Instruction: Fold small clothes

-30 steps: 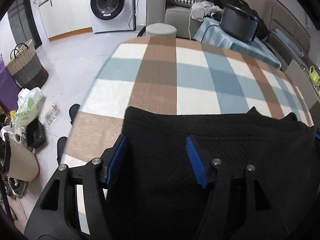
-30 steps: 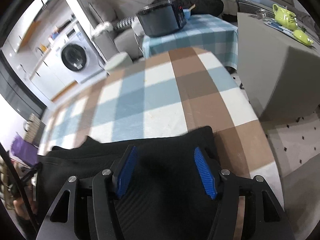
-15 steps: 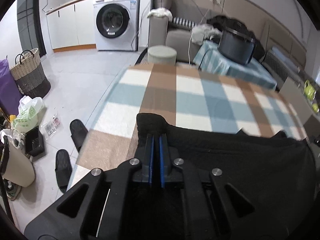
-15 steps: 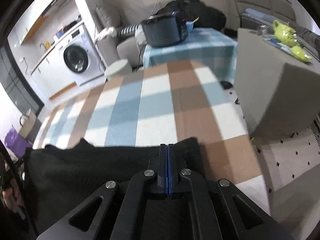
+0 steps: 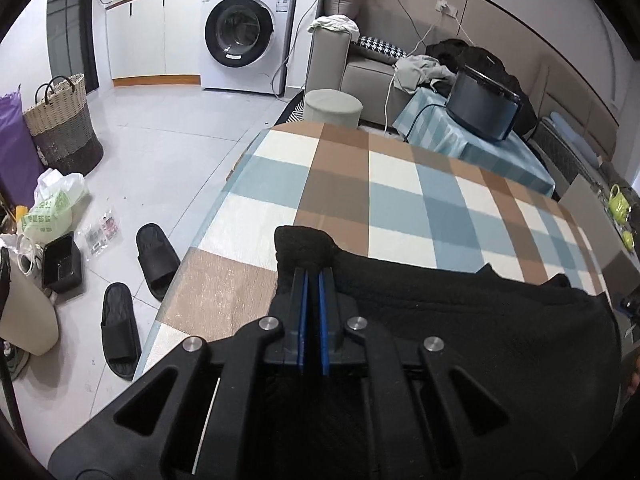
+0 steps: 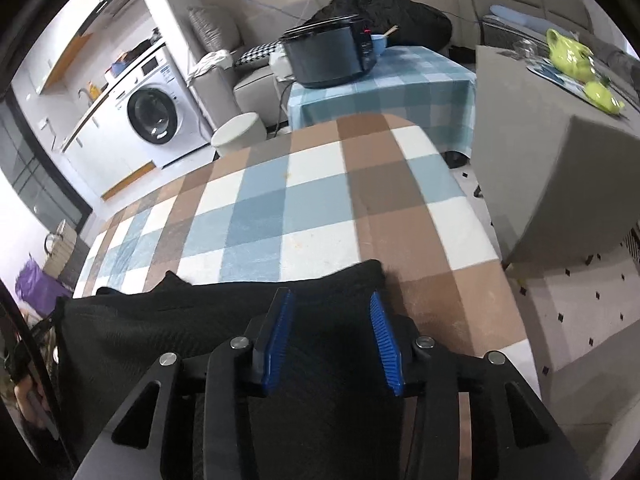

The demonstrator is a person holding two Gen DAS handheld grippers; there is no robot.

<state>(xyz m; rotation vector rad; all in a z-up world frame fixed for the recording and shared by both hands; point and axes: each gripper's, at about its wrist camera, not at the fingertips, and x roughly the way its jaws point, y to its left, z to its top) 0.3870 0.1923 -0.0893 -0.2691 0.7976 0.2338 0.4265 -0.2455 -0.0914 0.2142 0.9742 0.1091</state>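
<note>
A black knitted garment (image 5: 460, 312) lies spread along the near edge of the checked table (image 5: 400, 196). My left gripper (image 5: 313, 280) is shut on the garment's left corner, which bunches up past the blue pads and is lifted slightly. In the right wrist view the same black garment (image 6: 160, 320) stretches to the left. My right gripper (image 6: 330, 304) hovers over its right corner with its jaws opening. The cloth lies under and between the blue pads (image 6: 382, 328), which do not press on it.
The table (image 6: 300, 200) is covered in a brown, blue and white check. Slippers (image 5: 154, 252) and bags lie on the floor at left. A grey cabinet (image 6: 560, 168) stands close at right. A black cooker (image 6: 328, 56) sits on a small table behind.
Both grippers shut on the garment's corners from open. The left stayed shut and lifted its corner a little; the right has opened again over its corner.
</note>
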